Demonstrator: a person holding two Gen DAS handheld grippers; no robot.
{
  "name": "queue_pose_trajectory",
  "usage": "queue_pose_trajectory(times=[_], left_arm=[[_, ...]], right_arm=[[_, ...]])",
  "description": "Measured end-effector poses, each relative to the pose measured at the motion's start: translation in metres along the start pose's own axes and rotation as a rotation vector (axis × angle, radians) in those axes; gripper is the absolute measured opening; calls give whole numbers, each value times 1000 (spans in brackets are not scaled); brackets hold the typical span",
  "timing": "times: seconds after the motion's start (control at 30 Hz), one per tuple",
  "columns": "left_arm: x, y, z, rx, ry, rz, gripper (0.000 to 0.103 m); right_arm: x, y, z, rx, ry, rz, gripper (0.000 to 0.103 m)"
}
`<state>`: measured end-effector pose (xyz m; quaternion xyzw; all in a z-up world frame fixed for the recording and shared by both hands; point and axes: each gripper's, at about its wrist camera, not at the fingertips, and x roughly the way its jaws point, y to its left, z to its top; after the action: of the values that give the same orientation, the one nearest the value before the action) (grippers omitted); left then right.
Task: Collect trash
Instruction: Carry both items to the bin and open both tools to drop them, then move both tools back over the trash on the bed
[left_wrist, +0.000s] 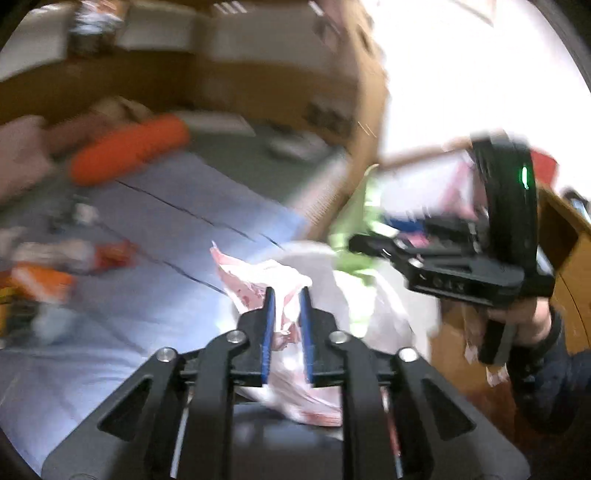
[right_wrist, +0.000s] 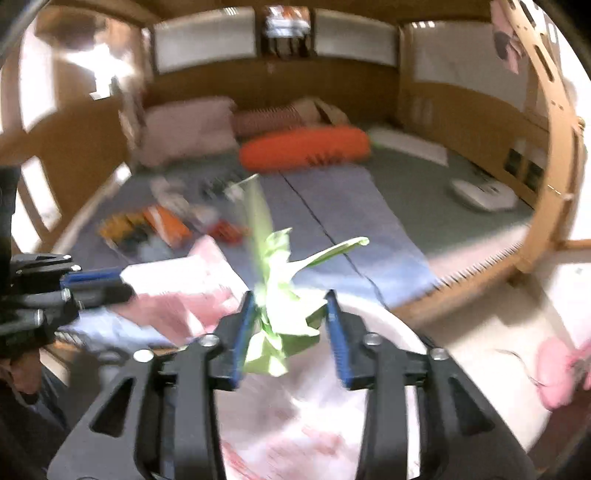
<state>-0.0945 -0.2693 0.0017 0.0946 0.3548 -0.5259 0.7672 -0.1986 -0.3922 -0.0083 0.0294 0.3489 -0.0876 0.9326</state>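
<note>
A: Closest in, the left gripper (left_wrist: 287, 295) has its blue pads parted a little, with a pink-and-white wrapper (left_wrist: 258, 280) lying loose between them. I'd call that released, not squeezed.

B: And look what is underneath: the white trash bag (left_wrist: 369, 314), mouth open. My guess is that's why the hand sits there, so the wrapper drops straight in.

A: Same story on the other side. The right gripper (right_wrist: 290, 306) stands wide apart, and the crumpled green paper (right_wrist: 280, 295) sits in the gap; through the blur it doesn't look pinched.

B: Below it, pale plastic with red print, the bag again I think. Both hands crowd over one opening.

A: Beyond them, the blue mat (right_wrist: 332, 206) on the bed, and more litter (right_wrist: 166, 225) off at its left edge, orange and red packets, too smeared to name.

B: So more collecting remains, I'd judge. Farther back, an orange bolster (right_wrist: 306, 147), pink pillows (right_wrist: 184, 129), then the wooden wall.
</note>
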Motion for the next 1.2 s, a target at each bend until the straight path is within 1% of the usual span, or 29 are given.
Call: queue_pose_trajectory(times=[0.03, 0.07, 0.1, 0.13, 0.2, 0.27, 0.3, 0.33, 0.37, 0.43, 0.5, 0.53, 0.6, 0.63, 0.7, 0.77, 0.83, 0.87, 0.9, 0.93, 0.97, 1.03, 1.07, 1.13, 1.2], left_arm=[[11, -8, 1, 22, 31, 6, 56], [18, -14, 2, 39, 33, 56, 81], [17, -15, 3, 49, 10, 116, 89], [11, -11, 4, 49, -21, 178, 89], [-5, 4, 7, 10, -48, 216, 90], [-37, 31, 8, -55, -113, 292, 94], [-57, 45, 8, -84, -155, 336, 98], [-71, 56, 6, -104, -181, 372, 99], [-90, 71, 3, -132, -213, 436, 100], [-122, 102, -7, -191, -246, 588, 100], [-141, 129, -17, -258, -259, 702, 100], [-150, 139, -24, -290, -267, 738, 100], [-167, 164, -42, -372, -283, 823, 100], [-172, 177, -54, -414, -294, 868, 100], [-176, 189, -71, -454, -305, 922, 100], [-181, 200, -87, -496, -300, 952, 100], [-177, 215, -100, -552, -251, 983, 100], [-179, 217, -105, -574, -238, 982, 100], [-181, 220, -110, -598, -243, 967, 100], [-185, 221, -114, -612, -254, 956, 100], [-188, 219, -118, -614, -258, 956, 100], [-186, 219, -118, -603, -243, 968, 100], [-187, 220, -118, -602, -241, 967, 100], [-185, 218, -116, -602, -245, 952, 100], [-184, 214, -117, -592, -249, 943, 100]], right_arm=[[-4, -11, -3, 14, 4, -23, 77], [-8, -14, -4, 22, -10, -33, 92], [-12, -19, -4, 35, -37, -43, 94], [-19, -23, -2, 60, -78, -43, 94], [-23, -24, 3, 96, -100, -9, 94], [-23, -24, 10, 159, -129, 45, 95], [-21, -21, 13, 178, -138, 68, 96], [-17, -9, 18, 194, -150, 93, 96], [-12, 3, 22, 194, -158, 101, 96], [-4, 35, 32, 189, -181, 122, 97], [6, 75, 43, 165, -205, 172, 98], [15, 105, 53, 147, -215, 200, 98], [30, 139, 65, 121, -217, 235, 99], [42, 170, 74, 93, -218, 259, 99], [56, 203, 83, 58, -213, 274, 99], [72, 235, 89, 29, -231, 285, 99], [86, 255, 88, -5, -262, 261, 99], [94, 263, 84, -26, -279, 240, 99], [102, 266, 79, -40, -277, 220, 99], [112, 269, 82, -49, -201, 200, 99], [115, 267, 83, -37, -181, 226, 99], [110, 251, 84, 43, -209, 230, 99], [109, 246, 82, 67, -205, 234, 99], [116, 238, 83, 109, -167, 236, 99], [120, 239, 81, 119, -145, 234, 99]])
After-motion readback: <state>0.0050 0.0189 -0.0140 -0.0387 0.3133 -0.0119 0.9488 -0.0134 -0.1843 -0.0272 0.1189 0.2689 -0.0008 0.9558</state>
